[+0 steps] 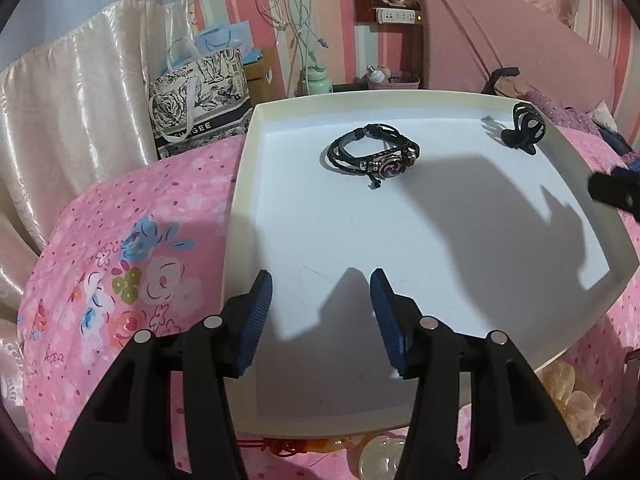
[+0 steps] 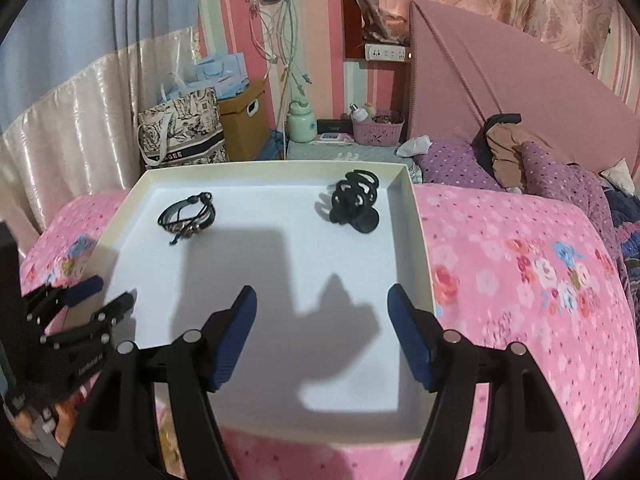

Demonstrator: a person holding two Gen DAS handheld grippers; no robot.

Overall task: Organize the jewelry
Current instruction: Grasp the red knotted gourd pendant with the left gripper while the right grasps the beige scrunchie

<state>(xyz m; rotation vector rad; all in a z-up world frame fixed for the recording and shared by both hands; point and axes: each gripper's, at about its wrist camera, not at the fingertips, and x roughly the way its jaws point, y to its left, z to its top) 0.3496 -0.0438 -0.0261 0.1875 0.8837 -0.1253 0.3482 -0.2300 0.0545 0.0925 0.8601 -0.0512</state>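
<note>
Jewelry is lying in a white tray (image 2: 416, 216) on the bed: a black corded bracelet (image 1: 374, 154) at far left, a black hair claw (image 2: 354, 200) at far right, well apart. Both grippers, left gripper (image 1: 321, 304) and right gripper (image 2: 322, 320), are hovering near the tray's front with fingers standing apart and holding nothing. Judging by this, a pick is coming next, calling for a forward reach and descent.

Left gripper (image 1: 321, 312): jaws apart, nothing between; bare tray floor straight ahead, open path to bracelet (image 1: 374, 155) farther ahead. Tray (image 1: 244, 184) rim low, just left of left finger. Hair clip (image 1: 526, 128) far ahead-right against rim. Right gripper tip (image 1: 612, 190) intrudes at right edge.

Right gripper (image 2: 322, 318): jaws apart, empty; bare floor ahead, clip (image 2: 354, 204) ahead, bracelet (image 2: 188, 214) ahead-left. Tray wall (image 2: 420, 240) just beside right finger. Left gripper (image 2: 86, 300) close at left, over tray's near-left corner.
</note>
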